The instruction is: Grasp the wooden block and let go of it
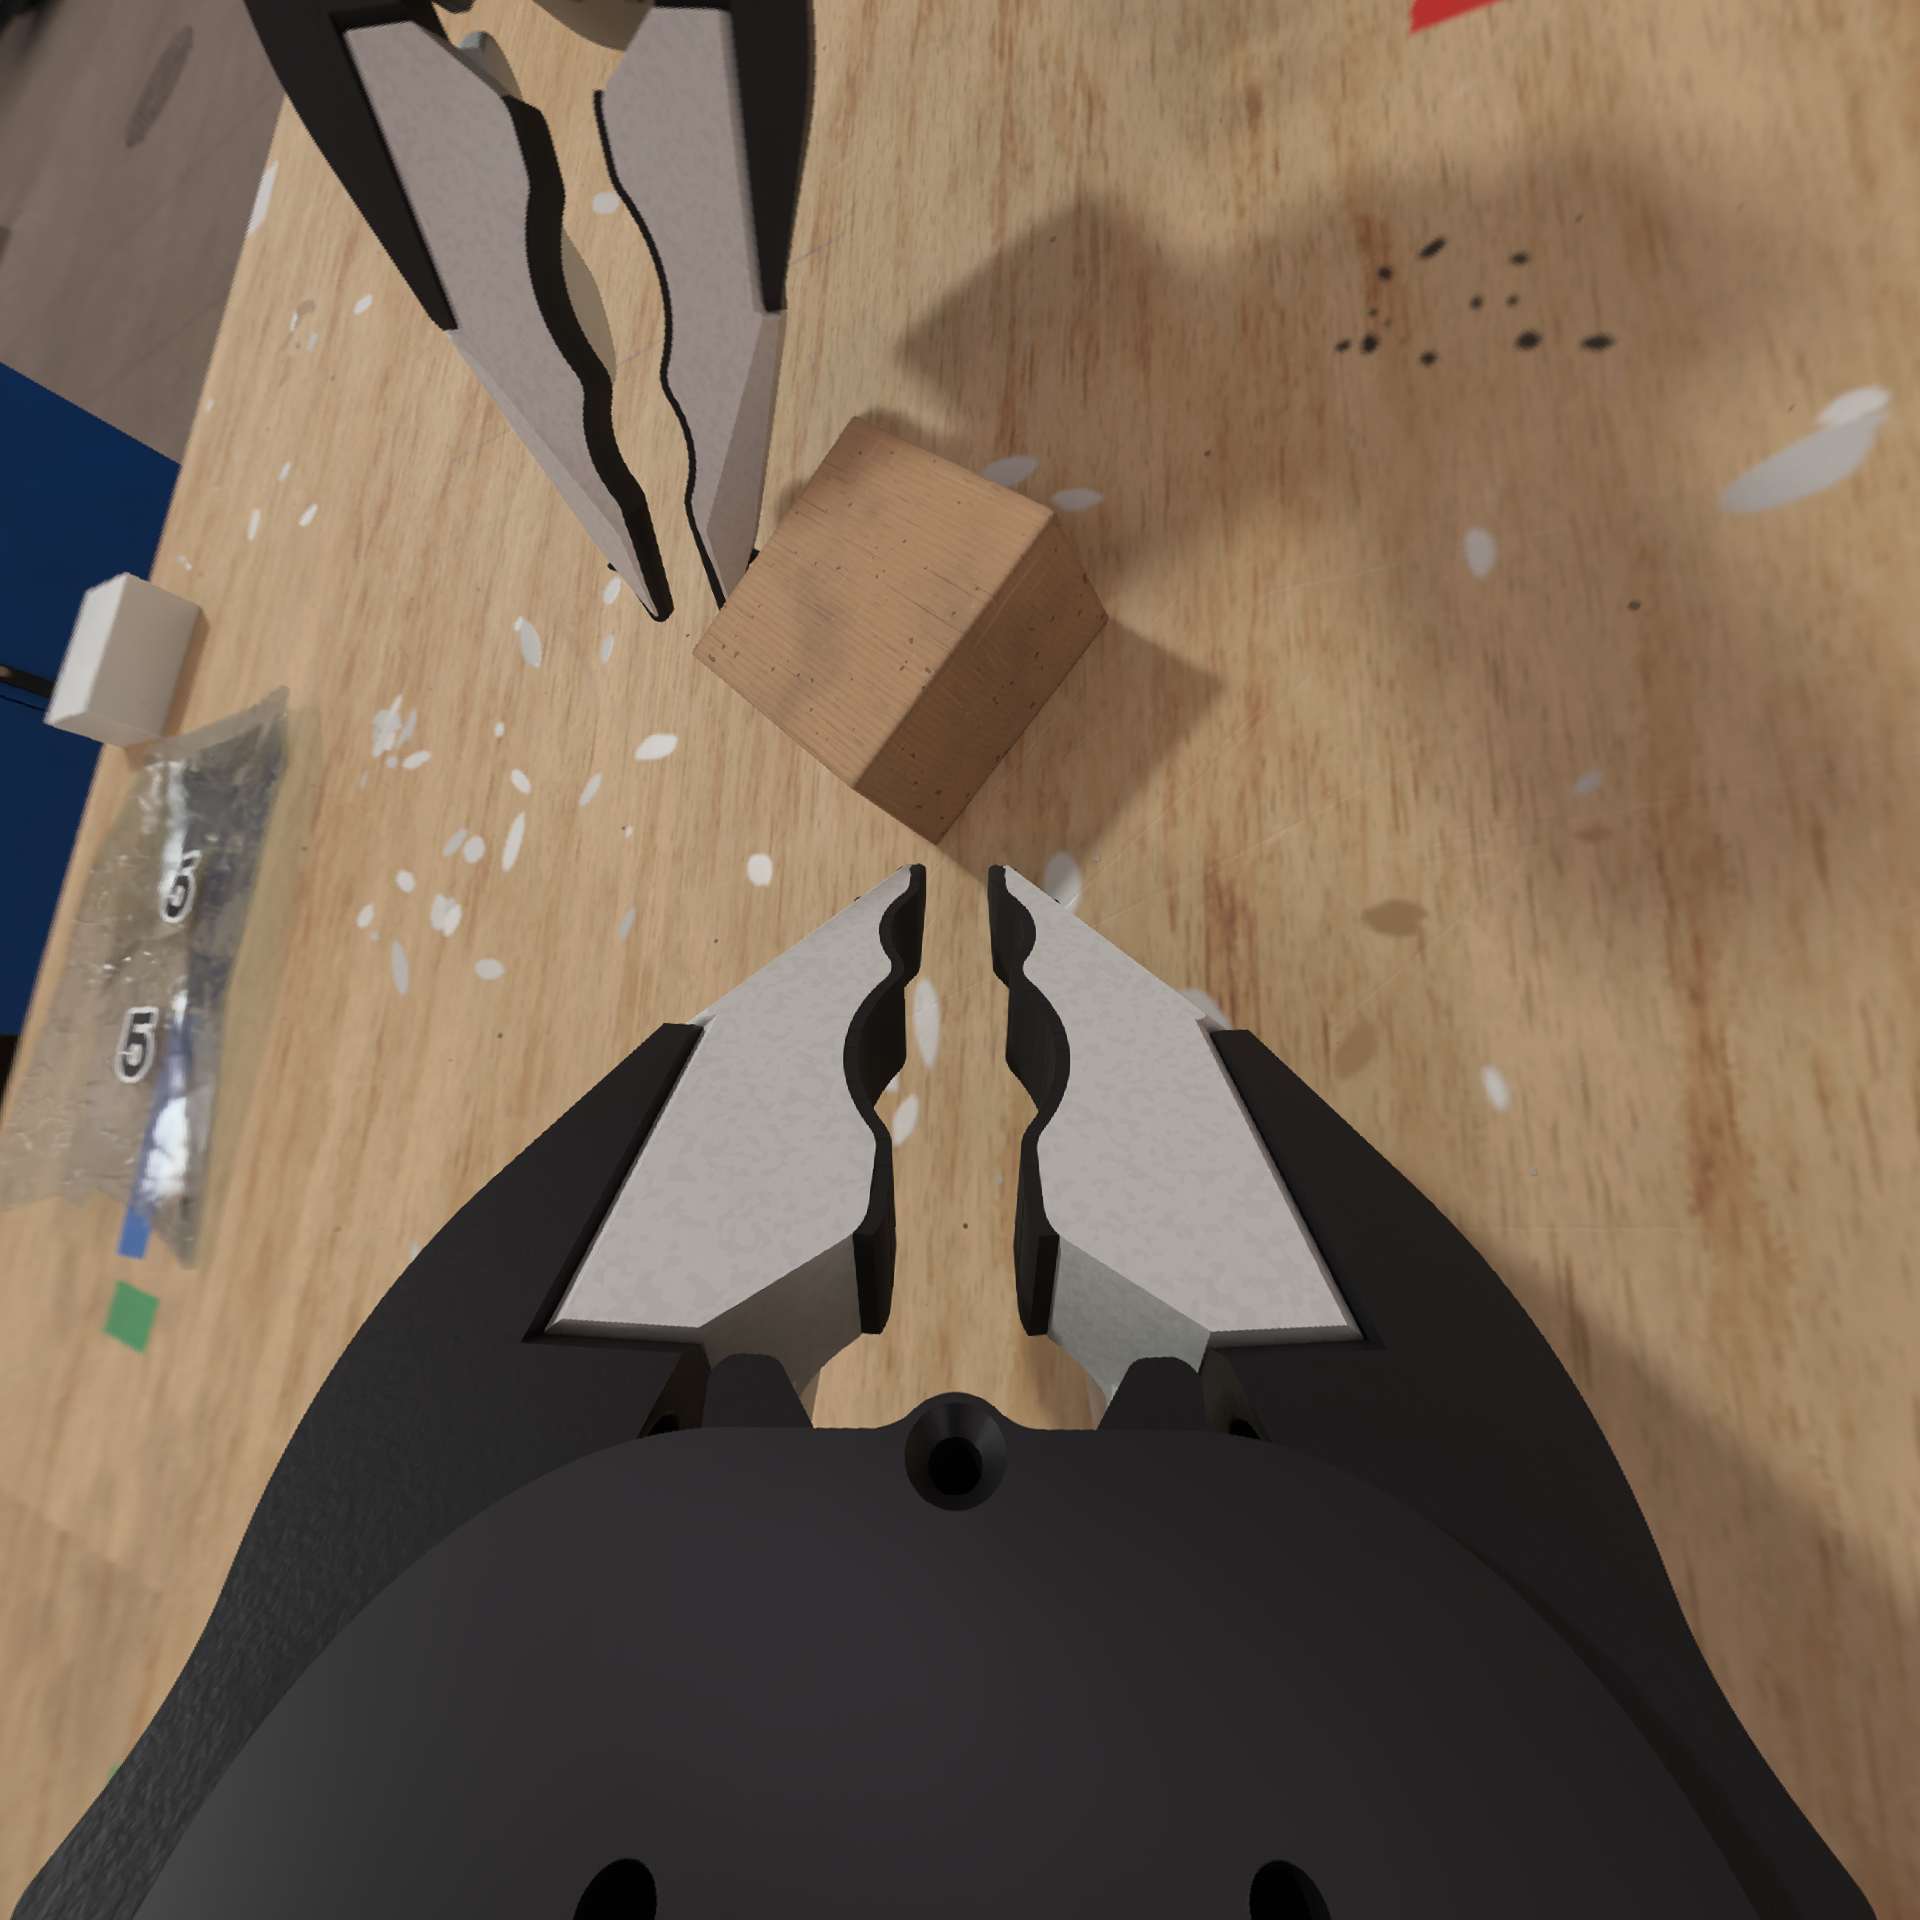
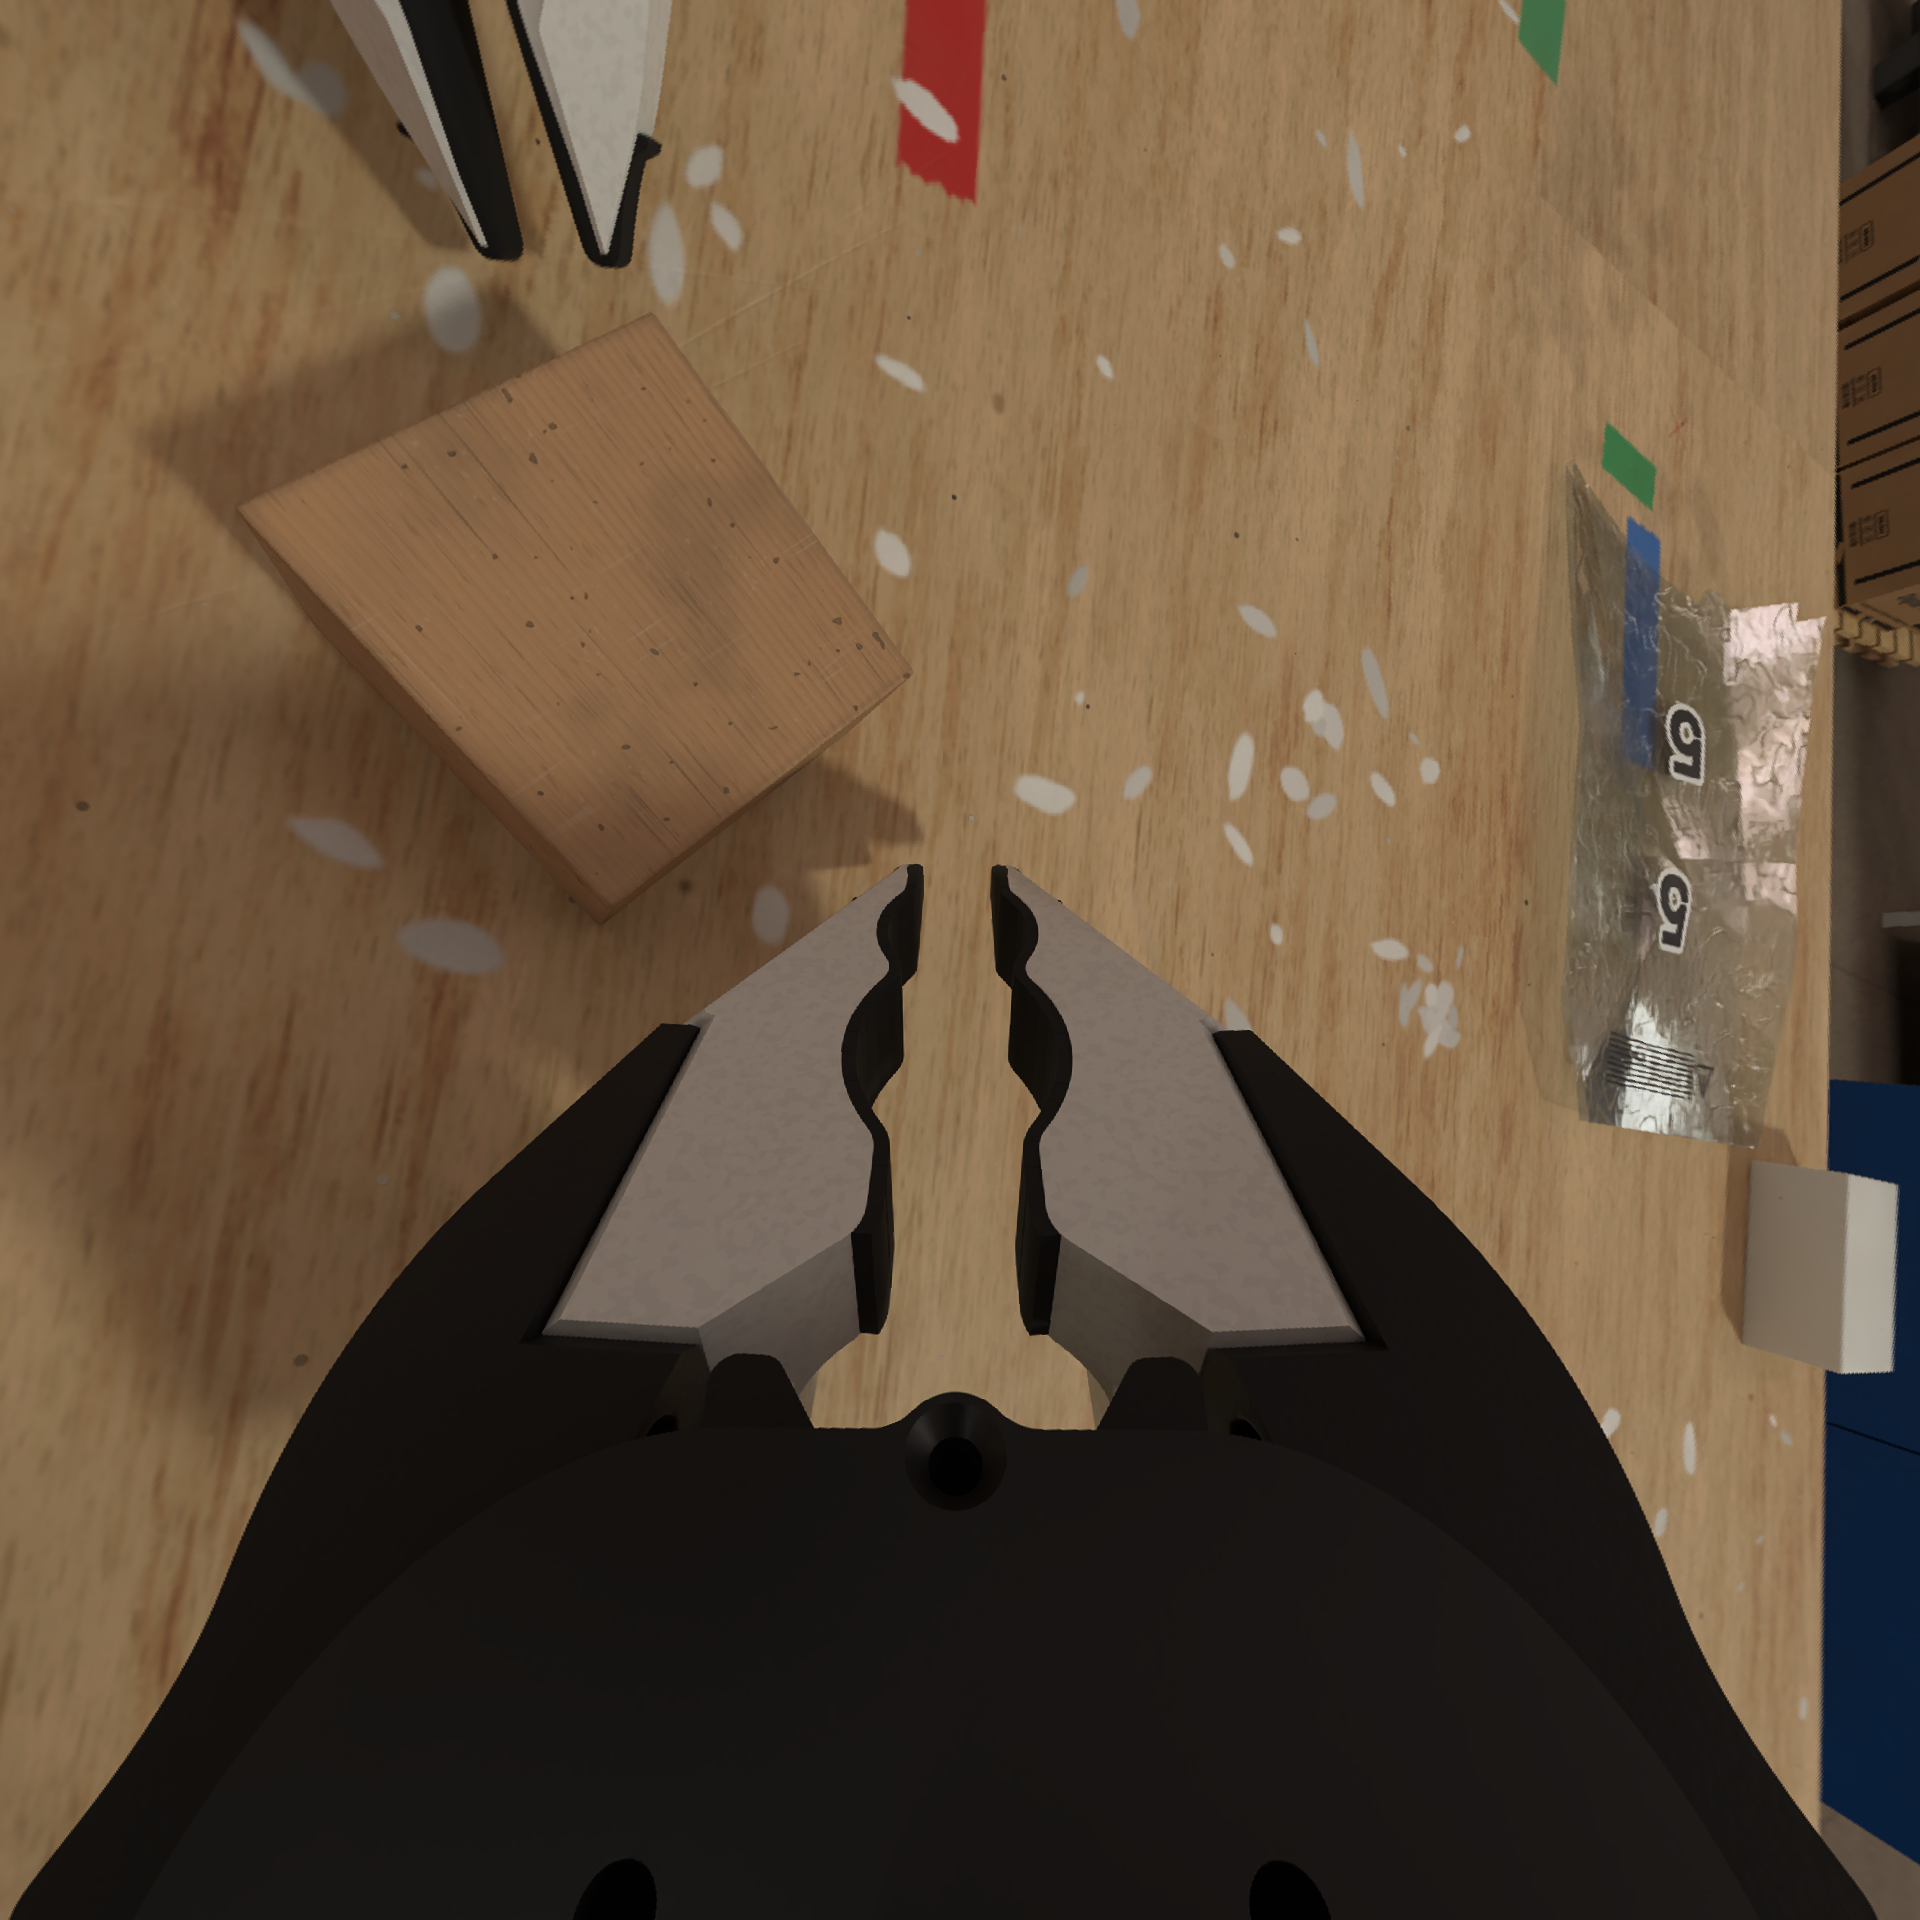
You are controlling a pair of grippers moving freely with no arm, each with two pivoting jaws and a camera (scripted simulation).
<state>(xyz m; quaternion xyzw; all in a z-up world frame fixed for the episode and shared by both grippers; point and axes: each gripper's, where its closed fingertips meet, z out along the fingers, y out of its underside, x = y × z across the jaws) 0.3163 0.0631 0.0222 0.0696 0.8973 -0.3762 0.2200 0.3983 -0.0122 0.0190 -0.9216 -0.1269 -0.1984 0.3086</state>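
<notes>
The wooden block (image 1: 894, 623) is a light brown cube resting on the wooden table (image 1: 1455, 831). In the left wrist view it lies just ahead of my left gripper (image 1: 956, 883), whose jaws are nearly together and hold nothing. My right gripper (image 1: 691, 603) comes in from the top left, its tips beside the block's left corner, jaws nearly together and empty. In the right wrist view the block (image 2: 582, 613) lies ahead and to the left of my right gripper (image 2: 956, 883). My left gripper (image 2: 561, 244) shows beyond the block.
A clear plastic bag (image 1: 145, 966) (image 2: 1683, 831) and a small white block (image 1: 125, 660) (image 2: 1818, 1268) lie near the table's edge. Red tape (image 2: 940, 94) and green tape (image 2: 1626, 462) mark the table. Cardboard boxes (image 2: 1881, 395) stand beyond the edge.
</notes>
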